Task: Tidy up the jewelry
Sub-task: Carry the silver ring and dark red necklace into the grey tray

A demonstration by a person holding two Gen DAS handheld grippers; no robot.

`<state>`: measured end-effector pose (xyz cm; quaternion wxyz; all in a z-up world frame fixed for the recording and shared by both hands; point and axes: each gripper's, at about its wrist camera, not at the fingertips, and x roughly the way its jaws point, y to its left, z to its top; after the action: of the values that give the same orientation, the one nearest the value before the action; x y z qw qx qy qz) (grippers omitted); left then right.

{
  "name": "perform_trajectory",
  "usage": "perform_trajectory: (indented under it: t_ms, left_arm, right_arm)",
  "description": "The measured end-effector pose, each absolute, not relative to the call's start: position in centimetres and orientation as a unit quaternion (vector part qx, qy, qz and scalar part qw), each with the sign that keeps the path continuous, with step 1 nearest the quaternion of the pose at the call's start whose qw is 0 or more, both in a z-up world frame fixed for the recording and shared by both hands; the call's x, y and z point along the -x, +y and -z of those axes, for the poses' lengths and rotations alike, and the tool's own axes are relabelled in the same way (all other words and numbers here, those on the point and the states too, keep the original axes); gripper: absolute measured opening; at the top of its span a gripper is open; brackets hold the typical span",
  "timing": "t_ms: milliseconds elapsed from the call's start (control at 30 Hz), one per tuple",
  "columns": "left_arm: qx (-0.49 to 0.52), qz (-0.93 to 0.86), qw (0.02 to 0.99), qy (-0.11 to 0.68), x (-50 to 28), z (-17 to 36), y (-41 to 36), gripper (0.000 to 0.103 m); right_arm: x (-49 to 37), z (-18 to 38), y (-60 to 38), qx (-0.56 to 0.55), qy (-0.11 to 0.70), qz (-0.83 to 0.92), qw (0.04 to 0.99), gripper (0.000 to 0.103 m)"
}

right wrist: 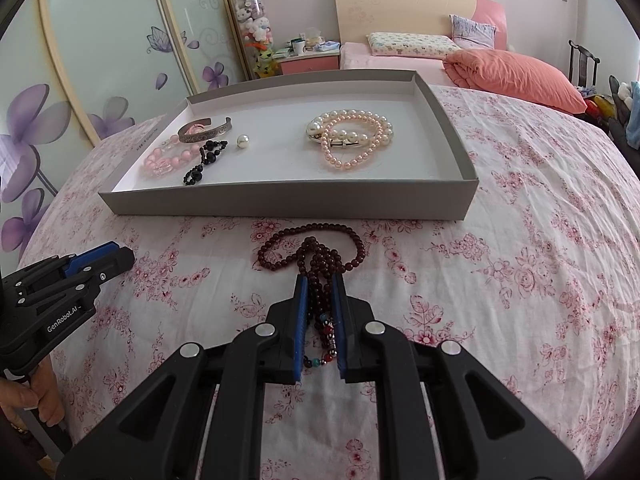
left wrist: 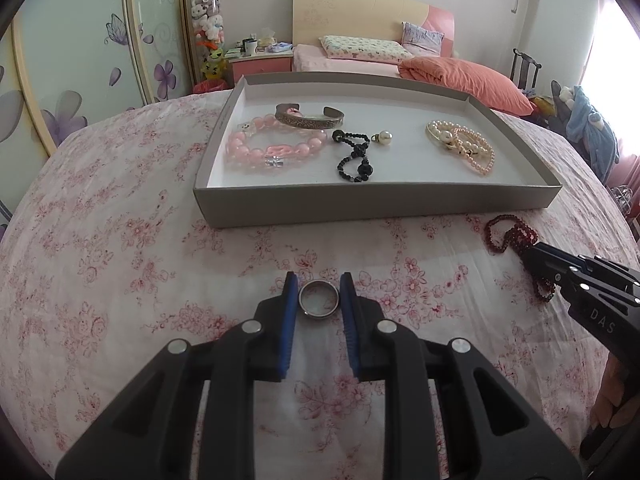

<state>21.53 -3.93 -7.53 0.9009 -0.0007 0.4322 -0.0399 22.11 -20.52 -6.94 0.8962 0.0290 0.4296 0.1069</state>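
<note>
Two markings can be read, both in white letters on the black gripper bodies. In the left wrist view, the right gripper (left wrist: pixel 532 252), coming in from the right edge, carries the letters "DAS" on its side. In the right wrist view, the left gripper (right wrist: pixel 120 254), at the left edge, carries "GenRobot.AI" along its side. A faint line of print runs along the left wall of the grey tray (right wrist: pixel 280 204), too small to read.

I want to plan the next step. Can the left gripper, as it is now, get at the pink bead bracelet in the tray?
Probably not yet. The left gripper already holds the ring between its fingers. The path over the tray wall to the pink bead bracelet looks free, but the ring must be set down first.
</note>
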Motion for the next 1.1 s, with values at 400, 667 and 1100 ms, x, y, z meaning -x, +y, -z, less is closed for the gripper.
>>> perform_trajectory:
  t_ms: [400,667,1100]
  left_arm:
    - [0.007,0.038,0.901,0.431,-21.4,7.5,-3.9,0.022]
    - [0.022,0.030,0.906,0.422,-20.6,6.5,-2.8,0.022]
    - [0.037,0.018,0.941,0.337,-18.1,2.0,-1.1,0.022]
  right_arm:
    - [-21.8,6.6,-20.0,-0.010,0.416,-0.106,0.903,0.005]
    - [-21.0,5.2,-20.2,-0.016,0.390,-0.110,0.914,0.005]
    - [-19.6,-0.9,-21.5,-0.055,0.302,-0.123,0.944,0.005]
